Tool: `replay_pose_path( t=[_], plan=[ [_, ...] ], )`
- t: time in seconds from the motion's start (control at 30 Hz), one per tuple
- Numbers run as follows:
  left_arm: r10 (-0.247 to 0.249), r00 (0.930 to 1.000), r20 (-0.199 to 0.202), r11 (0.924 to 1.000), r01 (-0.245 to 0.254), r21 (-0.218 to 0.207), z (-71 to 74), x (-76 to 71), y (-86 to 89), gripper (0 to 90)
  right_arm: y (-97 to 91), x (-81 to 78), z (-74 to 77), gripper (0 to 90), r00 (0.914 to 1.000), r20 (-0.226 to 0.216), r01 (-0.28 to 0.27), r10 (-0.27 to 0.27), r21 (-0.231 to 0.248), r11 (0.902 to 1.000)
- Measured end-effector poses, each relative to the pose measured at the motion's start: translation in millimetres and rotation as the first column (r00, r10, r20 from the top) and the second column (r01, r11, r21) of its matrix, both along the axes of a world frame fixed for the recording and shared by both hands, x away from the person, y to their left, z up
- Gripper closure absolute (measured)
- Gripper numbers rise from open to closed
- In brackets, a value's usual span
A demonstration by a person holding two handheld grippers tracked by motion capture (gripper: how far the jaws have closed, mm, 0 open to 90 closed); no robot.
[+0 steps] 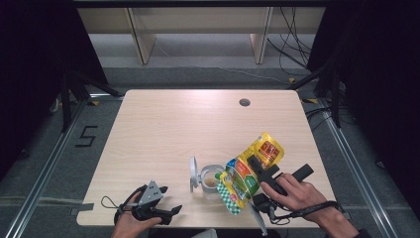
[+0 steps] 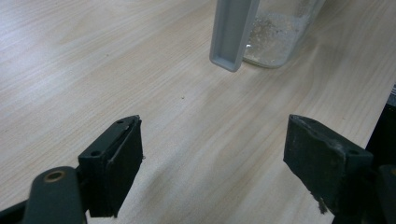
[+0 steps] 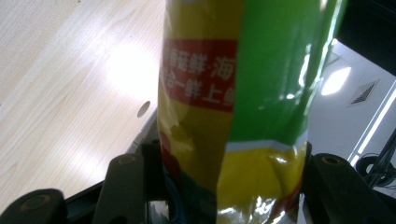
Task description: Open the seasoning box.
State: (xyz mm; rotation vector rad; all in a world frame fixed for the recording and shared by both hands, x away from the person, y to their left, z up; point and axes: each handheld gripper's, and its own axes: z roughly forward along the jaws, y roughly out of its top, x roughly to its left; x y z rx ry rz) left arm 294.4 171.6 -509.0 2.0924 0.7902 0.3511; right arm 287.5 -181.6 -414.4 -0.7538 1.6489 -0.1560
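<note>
A yellow and green snack bag (image 1: pixel 241 181) hangs tilted, its lower end over a clear jar (image 1: pixel 212 181) near the table's front edge. The jar's grey lid (image 1: pixel 193 173) stands swung open at its left. My right gripper (image 1: pixel 256 167) is shut on the bag's middle, and the bag (image 3: pixel 233 93) bulges between the two jaws of that gripper (image 3: pixel 229 163). My left gripper (image 1: pixel 173 210) rests at the front left of the table, open. Between the jaws of that open left gripper (image 2: pixel 215 154) there is bare wood, with the jar (image 2: pixel 280 32) and its lid (image 2: pixel 231 32) farther off. Pale grains lie in the jar's bottom.
The wooden table (image 1: pixel 173 124) has a round cable hole (image 1: pixel 244 102) at the back right. Dark stands and cables flank the table on the floor, and shelving legs stand behind it.
</note>
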Motion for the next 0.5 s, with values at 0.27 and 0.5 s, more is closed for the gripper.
replay_pose_path(
  t=[0.27,0.5],
  plan=[
    [-0.013,0.9999,-0.001,0.9994,0.013,0.030,0.7,1.2,2.0,19.2,0.3,-0.1,0.4,51.2,1.0000,-0.001,-0.003,0.003,-0.005,1.0000],
    [-0.010,1.0000,0.000,0.9995,0.010,0.029,0.7,1.3,1.6,19.2,-0.2,-0.2,1.8,51.2,1.0000,0.007,-0.002,0.002,-0.012,0.9999]
  ],
)
